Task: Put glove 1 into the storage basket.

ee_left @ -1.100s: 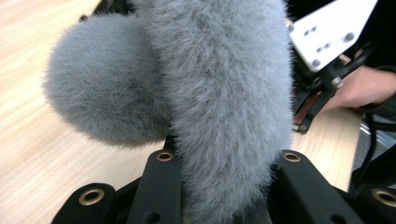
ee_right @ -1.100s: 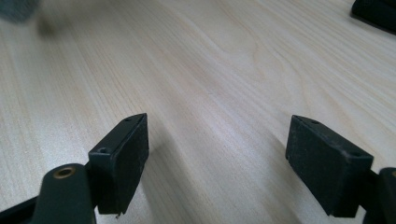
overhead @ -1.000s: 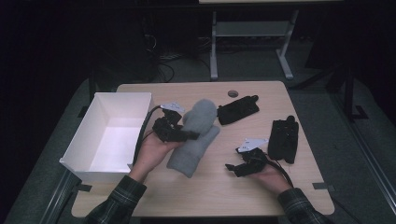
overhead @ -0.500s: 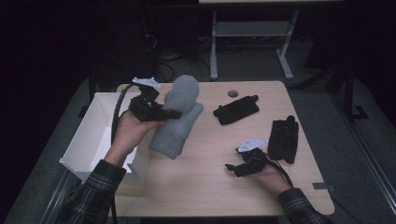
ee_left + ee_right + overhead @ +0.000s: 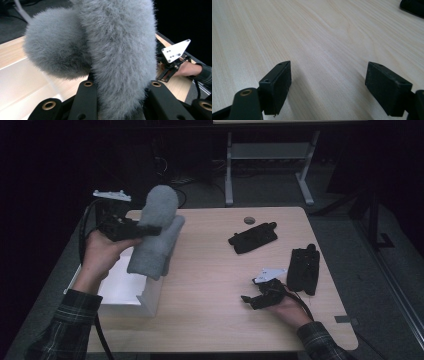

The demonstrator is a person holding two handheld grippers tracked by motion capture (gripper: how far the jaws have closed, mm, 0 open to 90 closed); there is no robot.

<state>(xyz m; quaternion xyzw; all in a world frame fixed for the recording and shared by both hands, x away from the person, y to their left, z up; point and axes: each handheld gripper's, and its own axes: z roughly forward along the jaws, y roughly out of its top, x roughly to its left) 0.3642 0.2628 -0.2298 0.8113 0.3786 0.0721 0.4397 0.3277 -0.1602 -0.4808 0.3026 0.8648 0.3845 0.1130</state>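
A grey fluffy cover (image 5: 156, 235) hangs in the air over the table's left side, its lower end above the near corner of the white box (image 5: 122, 292). My left gripper (image 5: 149, 231) is shut on its upper part, held level in a hand. In the left gripper view the fur (image 5: 117, 50) bulges out between the two black jaws of the left gripper (image 5: 121, 86). My right gripper (image 5: 252, 297) rests on the table at the front right, open. In its own view the right gripper (image 5: 328, 80) has only bare wood between the pads.
Two black pouch-like items lie on the wooden table (image 5: 210, 285): one at the back middle (image 5: 253, 238), one at the right (image 5: 303, 268). A small round disc (image 5: 249, 220) sits near the far edge. A cable (image 5: 82, 245) loops from the left gripper.
The left hand has risen and moved left with the grey fluffy cover, from the middle of the table to above the white box. The right gripper has stayed put.
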